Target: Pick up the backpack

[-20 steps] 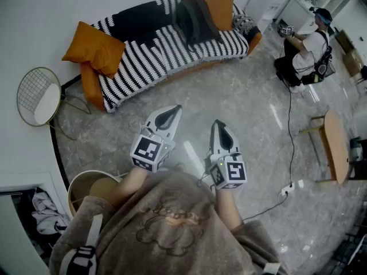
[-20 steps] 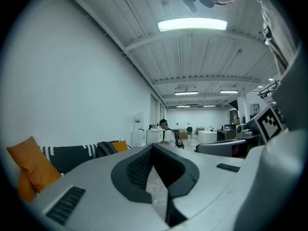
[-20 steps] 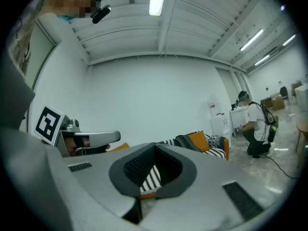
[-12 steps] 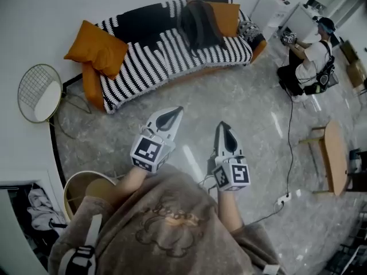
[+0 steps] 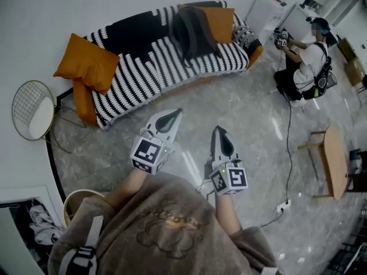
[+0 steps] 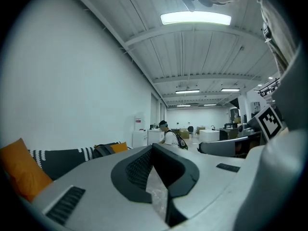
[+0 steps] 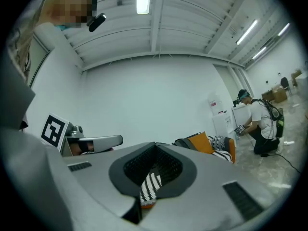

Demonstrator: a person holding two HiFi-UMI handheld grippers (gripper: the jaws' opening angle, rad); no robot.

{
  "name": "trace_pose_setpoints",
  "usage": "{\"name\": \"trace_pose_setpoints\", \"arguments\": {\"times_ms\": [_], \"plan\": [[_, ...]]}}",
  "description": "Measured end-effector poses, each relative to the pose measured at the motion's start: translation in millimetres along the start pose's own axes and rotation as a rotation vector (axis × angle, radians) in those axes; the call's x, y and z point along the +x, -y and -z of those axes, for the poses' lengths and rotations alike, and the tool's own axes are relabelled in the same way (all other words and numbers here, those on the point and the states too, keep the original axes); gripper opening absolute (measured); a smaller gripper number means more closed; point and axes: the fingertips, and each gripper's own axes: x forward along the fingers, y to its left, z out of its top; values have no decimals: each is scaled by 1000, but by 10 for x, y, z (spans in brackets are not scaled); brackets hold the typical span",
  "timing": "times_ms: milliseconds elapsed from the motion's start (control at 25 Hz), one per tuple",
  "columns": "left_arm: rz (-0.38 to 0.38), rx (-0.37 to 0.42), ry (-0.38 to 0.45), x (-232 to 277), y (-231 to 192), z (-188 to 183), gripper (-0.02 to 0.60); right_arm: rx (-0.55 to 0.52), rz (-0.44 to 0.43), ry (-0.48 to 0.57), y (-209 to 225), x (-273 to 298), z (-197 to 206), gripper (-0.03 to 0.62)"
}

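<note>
The striped sofa (image 5: pixel 149 62) has slid leftward in the head view, while the grippers have barely shifted; the left gripper (image 5: pixel 174 114) and right gripper (image 5: pixel 219 133) both have their jaws pressed together, empty; the backpack (image 5: pixel 192 27) lies on the sofa at twelve o'clock, well apart; arriving with the jaws still together would merely shove it; its handle and straps are too small to make out.

Fuzzy brown sweater (image 5: pixel 172 228) (faint bear motif)

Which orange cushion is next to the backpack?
The right cushion, beside the backpack; the left cushion sits at the sofa's far end.
</note>
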Motion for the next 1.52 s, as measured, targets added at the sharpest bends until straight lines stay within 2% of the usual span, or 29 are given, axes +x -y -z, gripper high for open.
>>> {"name": "trace_pose_setpoints", "arguments": {"times_ms": [360,880,1160,1520], "plan": [[29,-13,-23,988,-566,-49,0,14,38,-18,598,935,-159,0],[55,-21,-55,2254,-1513,-189,0,25,48,-30,1129,2420,-441,0],[83,-17,-51,2727,-1844,-223,0,17,80,-21,1374,2908,-534,0],[90,-12,-46,3224,-2069,-303,0,18,92,-39,1741,3345,-624,0]]}}
